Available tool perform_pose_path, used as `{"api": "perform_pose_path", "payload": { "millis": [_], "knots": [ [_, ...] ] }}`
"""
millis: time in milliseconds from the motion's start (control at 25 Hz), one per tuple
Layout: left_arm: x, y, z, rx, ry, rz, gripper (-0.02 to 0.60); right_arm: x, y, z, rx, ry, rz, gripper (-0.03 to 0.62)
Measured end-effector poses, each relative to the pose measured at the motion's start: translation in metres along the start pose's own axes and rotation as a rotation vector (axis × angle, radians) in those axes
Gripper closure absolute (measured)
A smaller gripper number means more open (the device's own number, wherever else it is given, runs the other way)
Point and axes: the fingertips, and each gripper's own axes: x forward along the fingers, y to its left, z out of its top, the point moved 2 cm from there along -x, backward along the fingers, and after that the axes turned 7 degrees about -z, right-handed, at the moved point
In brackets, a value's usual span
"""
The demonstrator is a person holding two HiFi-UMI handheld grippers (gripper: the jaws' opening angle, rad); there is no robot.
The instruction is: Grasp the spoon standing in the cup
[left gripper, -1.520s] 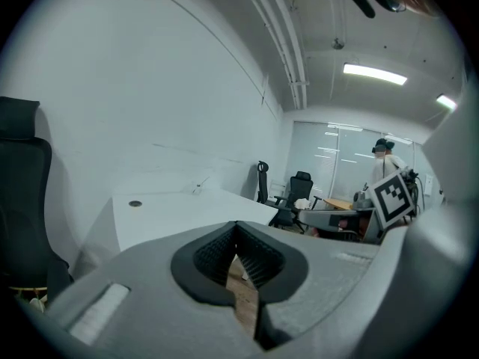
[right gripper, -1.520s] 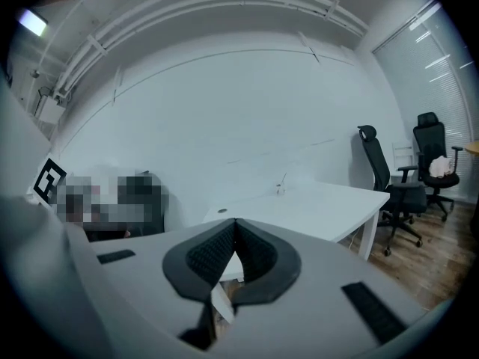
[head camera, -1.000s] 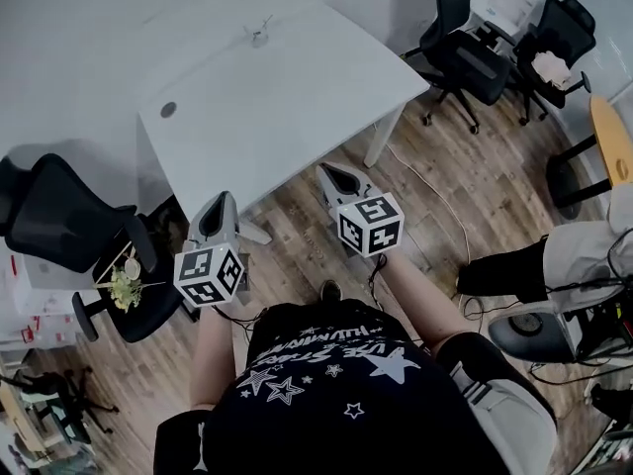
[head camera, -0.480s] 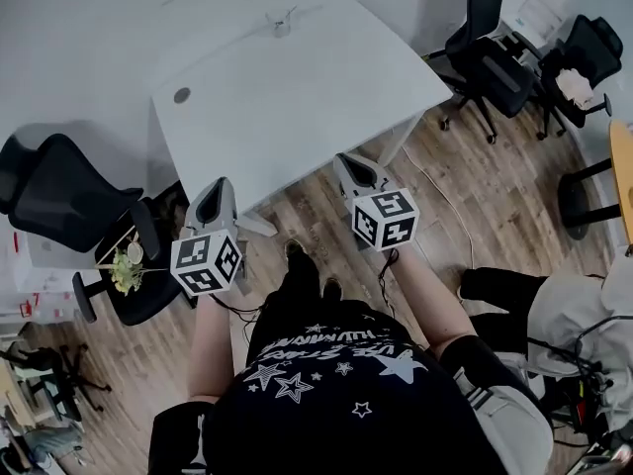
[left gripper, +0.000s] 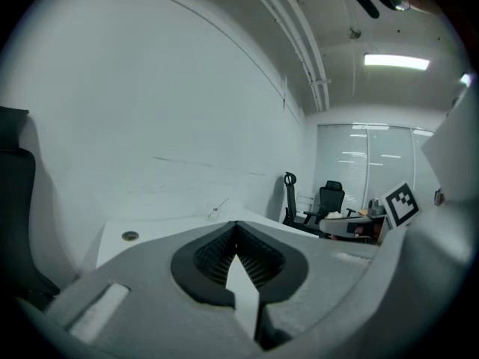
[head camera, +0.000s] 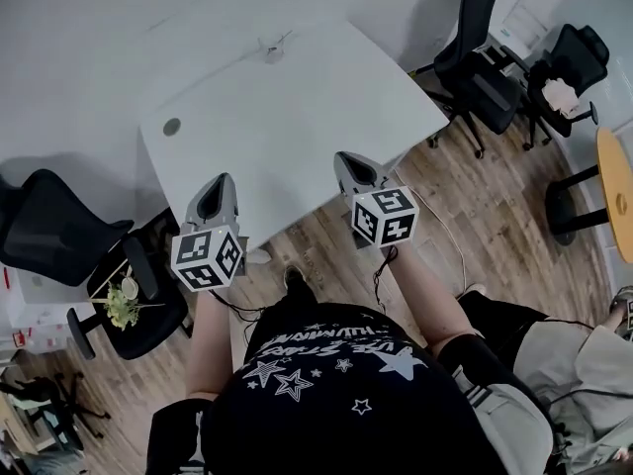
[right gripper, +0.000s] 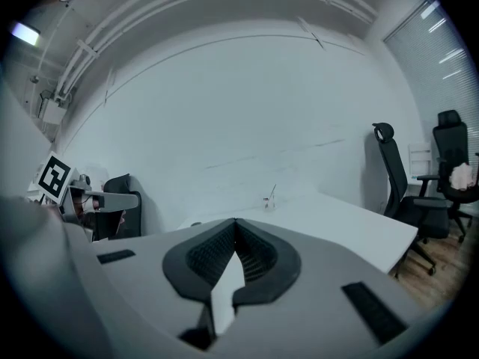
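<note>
I have both grippers by the near edge of the white counter [head camera: 297,117]. The left gripper [head camera: 218,192] and right gripper [head camera: 354,164] each have their jaws pressed together on nothing. The spoon [head camera: 281,40] stands tilted in the small cup [head camera: 268,53] at the counter's far edge, well apart from both.
</note>
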Motion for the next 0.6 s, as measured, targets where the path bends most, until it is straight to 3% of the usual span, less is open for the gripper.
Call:
{"api": "perform_pose_path", "payload": {
  "millis": [280, 600],
  "knots": [
    [0.047, 0.052, 0.024, 0.012, -0.025, -0.018, 0.574, 0.066, 0.005, 0.032, -0.02, -0.012, -0.029, 0.585],
    [0.08, 0.082, 0.033, -0.004, -0.028, -0.081, 0.574, 0.103, -0.003, 0.045, -0.001, -0.002, -0.09, 0.585]
  ]
}}
